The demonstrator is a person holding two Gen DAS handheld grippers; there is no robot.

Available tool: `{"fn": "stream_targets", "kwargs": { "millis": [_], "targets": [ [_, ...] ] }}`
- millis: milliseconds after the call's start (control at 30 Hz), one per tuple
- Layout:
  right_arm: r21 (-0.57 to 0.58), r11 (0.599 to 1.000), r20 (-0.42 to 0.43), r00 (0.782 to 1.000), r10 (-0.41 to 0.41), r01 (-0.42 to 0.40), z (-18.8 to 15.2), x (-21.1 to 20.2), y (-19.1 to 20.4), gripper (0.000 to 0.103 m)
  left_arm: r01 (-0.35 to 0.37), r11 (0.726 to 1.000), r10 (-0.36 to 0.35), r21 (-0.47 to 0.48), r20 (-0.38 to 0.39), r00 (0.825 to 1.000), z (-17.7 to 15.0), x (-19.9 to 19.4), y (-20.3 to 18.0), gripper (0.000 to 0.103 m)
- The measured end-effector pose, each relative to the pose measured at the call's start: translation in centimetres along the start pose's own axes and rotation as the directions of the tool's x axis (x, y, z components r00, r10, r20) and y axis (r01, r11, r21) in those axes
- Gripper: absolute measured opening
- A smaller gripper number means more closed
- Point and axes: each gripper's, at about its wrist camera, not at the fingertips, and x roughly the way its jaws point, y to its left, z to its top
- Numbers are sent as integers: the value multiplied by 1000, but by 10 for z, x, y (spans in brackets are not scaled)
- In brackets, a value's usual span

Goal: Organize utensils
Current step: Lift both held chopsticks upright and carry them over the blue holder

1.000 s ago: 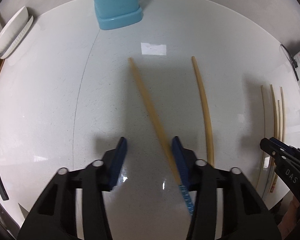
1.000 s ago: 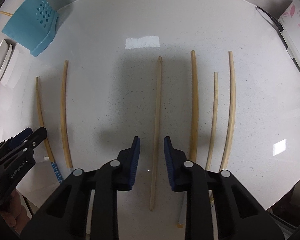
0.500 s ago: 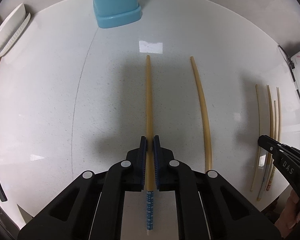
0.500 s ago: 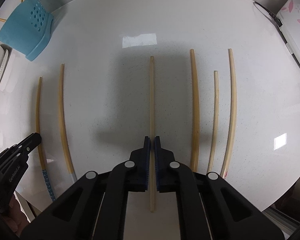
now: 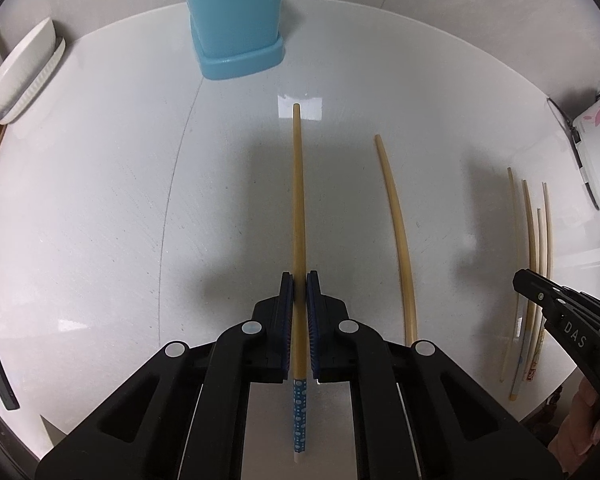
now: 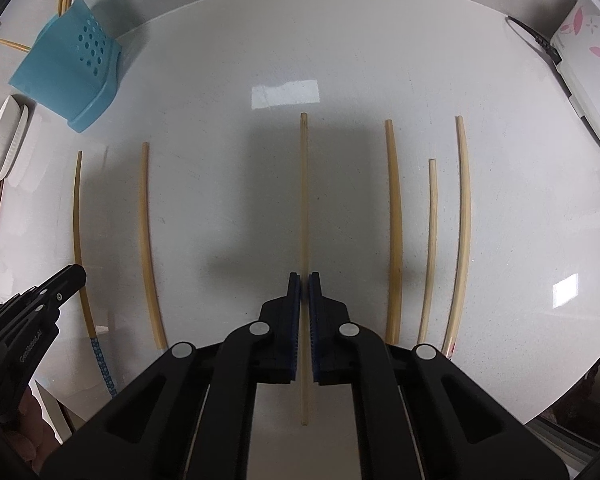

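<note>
A: Two hand-held grippers, each pinching one chopstick. The left hand-held gripper (image 5: 299,280) is clamped on the blue-dotted chopstick (image 5: 298,216), whose tip points toward the blue holder (image 5: 236,20).

B: And the right hand-held gripper (image 6: 304,282)?

A: Closed tight on a pale chopstick (image 6: 303,192), farther from the holder (image 6: 70,68).

B: The rest?

A: One loose chopstick (image 5: 396,232) lies on the worktop (image 5: 100,220) between the held two; three more chopsticks (image 6: 428,240) lie beyond the pale one, farthest from the holder.

left gripper (image 5: 299,280): fingers closed, pointing steeply down | right gripper (image 6: 304,280): fingers closed, pointing straight down
</note>
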Motion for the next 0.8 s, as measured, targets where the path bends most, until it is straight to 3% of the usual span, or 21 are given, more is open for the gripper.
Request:
{"fn": "stream_targets", "kwargs": {
  "millis": [800],
  "targets": [
    [-8,998,124,990,68,-67,-4,-53,2,3,22,1000,-24,16,121,992,-8,-54,5,6]
  ]
}}
